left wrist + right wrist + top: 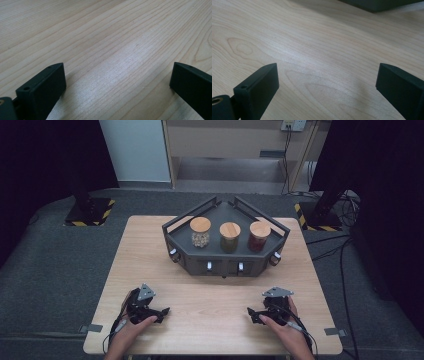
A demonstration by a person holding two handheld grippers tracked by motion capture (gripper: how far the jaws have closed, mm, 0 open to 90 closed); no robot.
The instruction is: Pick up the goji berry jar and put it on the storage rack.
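Beyond both grippers, three jars (229, 237).

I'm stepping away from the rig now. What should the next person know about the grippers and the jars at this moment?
Left gripper: open, holding nothing, low over the near table.
Right gripper: open, holding nothing, same near edge.
Three wooden-lidded jars stand in a row on the dark rack at the far side: left jar, middle jar, right jar.
Done: nothing visibly handled.
Left: probably reach forward for a jar.
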